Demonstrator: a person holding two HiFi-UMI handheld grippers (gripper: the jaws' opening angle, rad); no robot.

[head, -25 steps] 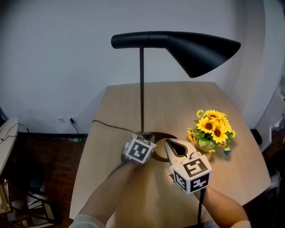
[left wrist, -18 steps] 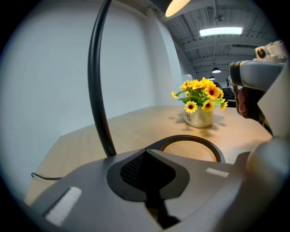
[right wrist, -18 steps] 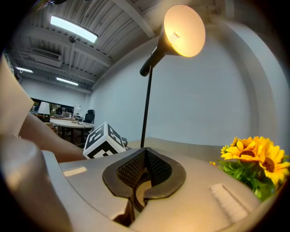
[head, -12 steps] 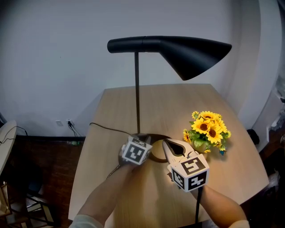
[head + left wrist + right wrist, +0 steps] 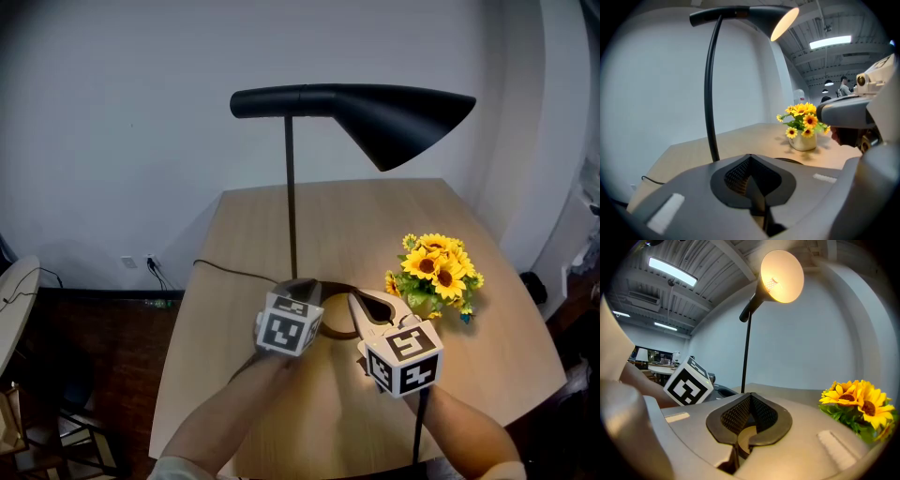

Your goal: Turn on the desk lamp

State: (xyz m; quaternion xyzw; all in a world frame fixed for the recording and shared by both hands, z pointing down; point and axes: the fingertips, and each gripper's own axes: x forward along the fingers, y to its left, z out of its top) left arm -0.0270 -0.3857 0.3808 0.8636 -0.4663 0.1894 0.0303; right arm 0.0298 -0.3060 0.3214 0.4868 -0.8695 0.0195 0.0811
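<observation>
**A:** Compared with a second ago, the left tool (image 5: 301,285) sits slightly nearer the person. The right tool (image 5: 355,300) is almost where it was. The lamp also lies a little differently in the head view, probably from the camera rather than the lamp.

**B:** Tool state?

**A:** Both have their jaws pressed together with nothing between them. Each gripper view shows the tips meeting. On the right, a thin slit shows only tan surface beneath.

**B:** Where is the lamp?

**A:** The desk lamp (image 5: 375,112) has its base (image 5: 334,289) just ahead of the two tips, between them. Its pole (image 5: 292,206) rises just beyond the left tool. The shade reaches up and over the right tool.

**B:** Lit?

**A:** The inside of the shade glows in both gripper views. There is a warm patch on the counter (image 5: 375,216) by the sunflowers (image 5: 433,272), to the right of the right tool. I judge the lamp is already on.

**B:** Why are the tools held low at the base?

**A:** Closed tips make a good pressing point, so the switch is probably at the base. I cannot see a switch. The cord (image 5: 230,270) runs off to the left of the left tool.
</observation>
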